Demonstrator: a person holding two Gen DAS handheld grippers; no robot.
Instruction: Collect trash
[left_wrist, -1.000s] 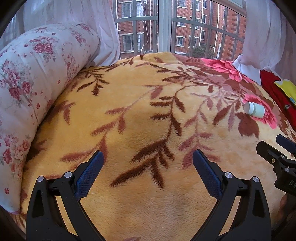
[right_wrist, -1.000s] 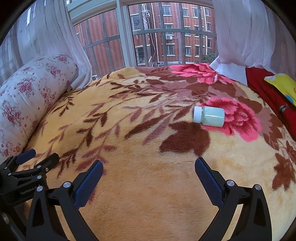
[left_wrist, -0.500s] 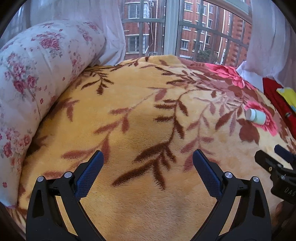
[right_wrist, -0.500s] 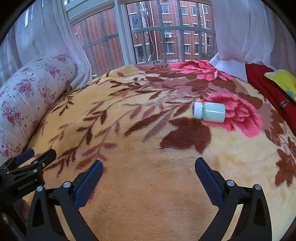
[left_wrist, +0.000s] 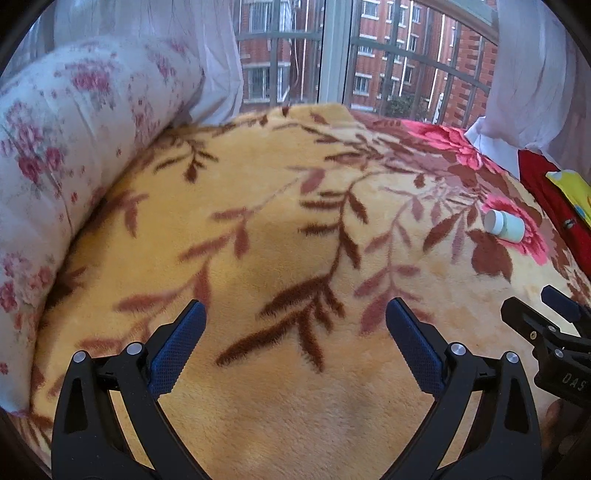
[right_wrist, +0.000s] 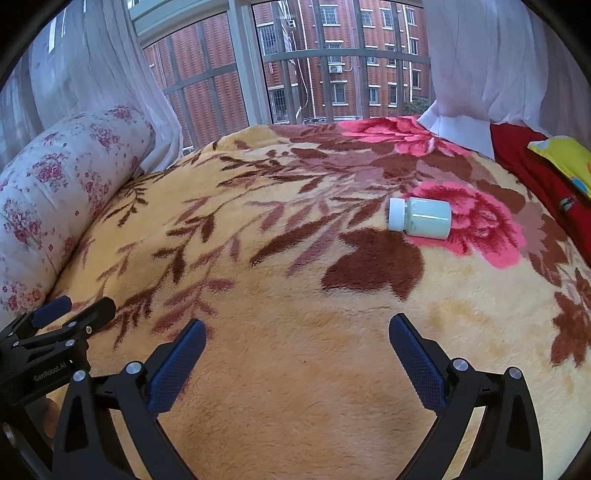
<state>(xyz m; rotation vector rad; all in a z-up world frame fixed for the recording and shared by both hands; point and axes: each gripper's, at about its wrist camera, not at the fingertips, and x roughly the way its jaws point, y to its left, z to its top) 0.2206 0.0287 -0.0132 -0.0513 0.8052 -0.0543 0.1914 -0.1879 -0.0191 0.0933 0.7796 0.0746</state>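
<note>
Ahead of right claw (right_wrist: 297, 341), toppled bottle (right_wrist: 420, 218).

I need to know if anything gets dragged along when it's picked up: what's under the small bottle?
The bottle lies on its side on the floral blanket, over a pink flower. Nothing else shows beneath; its contact patch is hidden.

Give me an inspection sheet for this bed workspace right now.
Surface: floral blanket, soft.
Job's things: bottle lying on its side, white cap towards the left, on a pink flower.
Clutter: yellow item on red cloth, far right.
Grippers: left gripper open, empty; right gripper open, empty, short of the bottle.
Cables: nothing seen.
Surroundings: bolster left; curtains; barred window.
</note>
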